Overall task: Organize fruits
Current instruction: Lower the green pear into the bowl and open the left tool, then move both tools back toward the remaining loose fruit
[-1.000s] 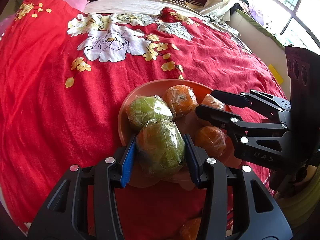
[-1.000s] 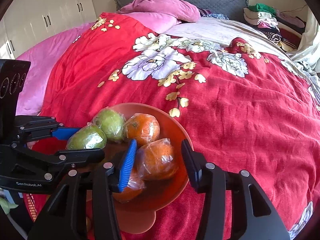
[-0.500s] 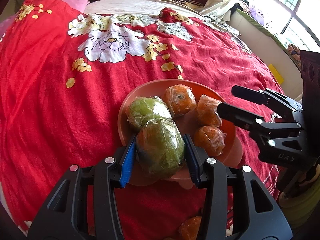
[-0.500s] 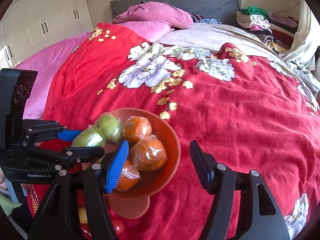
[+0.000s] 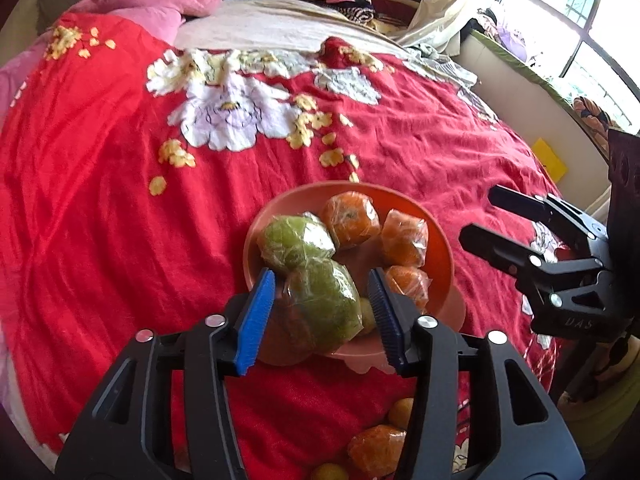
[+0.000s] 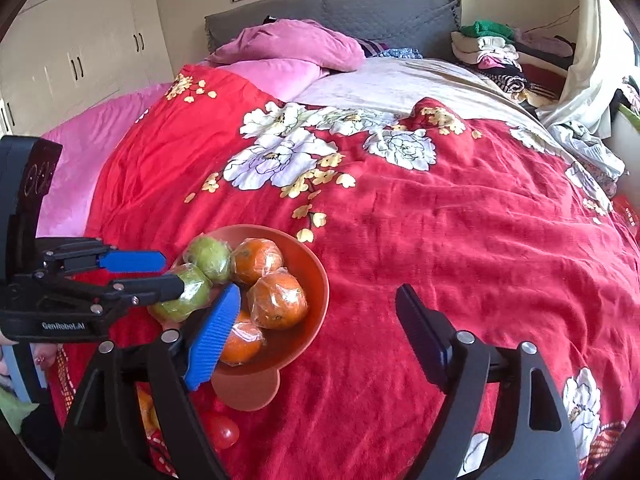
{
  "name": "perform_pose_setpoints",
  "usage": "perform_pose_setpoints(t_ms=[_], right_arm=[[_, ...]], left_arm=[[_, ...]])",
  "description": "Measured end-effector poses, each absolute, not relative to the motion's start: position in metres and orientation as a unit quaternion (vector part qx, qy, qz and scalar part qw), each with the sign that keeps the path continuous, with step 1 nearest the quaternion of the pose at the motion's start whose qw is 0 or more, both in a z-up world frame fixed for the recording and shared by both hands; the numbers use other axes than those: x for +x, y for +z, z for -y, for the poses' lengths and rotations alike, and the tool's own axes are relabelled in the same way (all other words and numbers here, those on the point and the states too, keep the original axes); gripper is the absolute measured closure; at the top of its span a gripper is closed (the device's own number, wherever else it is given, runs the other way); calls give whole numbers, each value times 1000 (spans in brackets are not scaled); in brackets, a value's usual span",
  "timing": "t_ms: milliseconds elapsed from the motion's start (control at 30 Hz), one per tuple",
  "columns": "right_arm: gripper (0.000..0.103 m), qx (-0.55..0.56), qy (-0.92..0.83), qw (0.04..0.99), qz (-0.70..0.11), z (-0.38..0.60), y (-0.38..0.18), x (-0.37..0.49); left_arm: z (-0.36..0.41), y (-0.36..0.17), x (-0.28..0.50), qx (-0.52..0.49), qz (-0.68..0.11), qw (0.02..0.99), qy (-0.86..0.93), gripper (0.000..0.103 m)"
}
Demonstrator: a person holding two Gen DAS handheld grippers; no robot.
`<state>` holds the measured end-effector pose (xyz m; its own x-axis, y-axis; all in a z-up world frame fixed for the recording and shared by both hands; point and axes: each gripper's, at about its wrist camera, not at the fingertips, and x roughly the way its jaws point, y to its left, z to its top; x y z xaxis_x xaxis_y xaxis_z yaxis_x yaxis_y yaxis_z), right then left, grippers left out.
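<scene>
Bowl (image 5: pixel 442 236) of wrapped fruit sits on the red bedspread (image 5: pixel 100 220) near the bed's foot edge. Left tool (image 5: pixel 322 312) has its pads spread to either side of the near green fruit (image 5: pixel 324 304), which lies in the bowl against a second green fruit (image 5: pixel 294 238); a gap shows on the blue-pad side, contact on the other side unclear. Three oranges (image 5: pixel 351 218) fill the bowl's far and right side.

Left wrist view alone shows loose fruit below the bowl at the bed's foot edge: a wrapped orange (image 5: pixel 376 450) and small yellow fruits (image 5: pixel 400 412). Right wrist view alone shows red tomatoes (image 6: pixel 222 432) beside the bowl's flat tab, plus headboard (image 6: pixel 332 12), pink pillow (image 6: pixel 288 46) and wardrobe (image 6: pixel 72 40).

Right tool (image 6: pixel 316 336) is spread wide and empty, blue pad over the bowl's near rim, other pad over bare bedspread.

Versus a second ago: left tool then pinched the green fruit, now loosened; right tool has opened wider and pulled back from the oranges, off to the bowl's right.
</scene>
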<state>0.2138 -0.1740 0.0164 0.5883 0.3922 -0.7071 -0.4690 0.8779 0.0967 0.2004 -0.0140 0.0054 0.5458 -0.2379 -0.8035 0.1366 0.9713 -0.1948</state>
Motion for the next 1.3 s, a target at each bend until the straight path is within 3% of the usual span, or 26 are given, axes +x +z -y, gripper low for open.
perform_pose_setpoints(t_ms=[200,367,667,1300], right_arm=[[16,-49,240,896,-370,179,27,202],[11,-49,238,900,-361,182,36,194],[9,-48,240,905,-349,185,47,181],[6,-60,228,911,-337,189,57,153]], left_arm=[[8,18,193,-57,-450,886,-92,49],[4,28,184,-58,-438,893,-78,30],[-1,38,167,-63,-426,900,-68,13],[-1,53,135,-52,-413,908,-58,10]])
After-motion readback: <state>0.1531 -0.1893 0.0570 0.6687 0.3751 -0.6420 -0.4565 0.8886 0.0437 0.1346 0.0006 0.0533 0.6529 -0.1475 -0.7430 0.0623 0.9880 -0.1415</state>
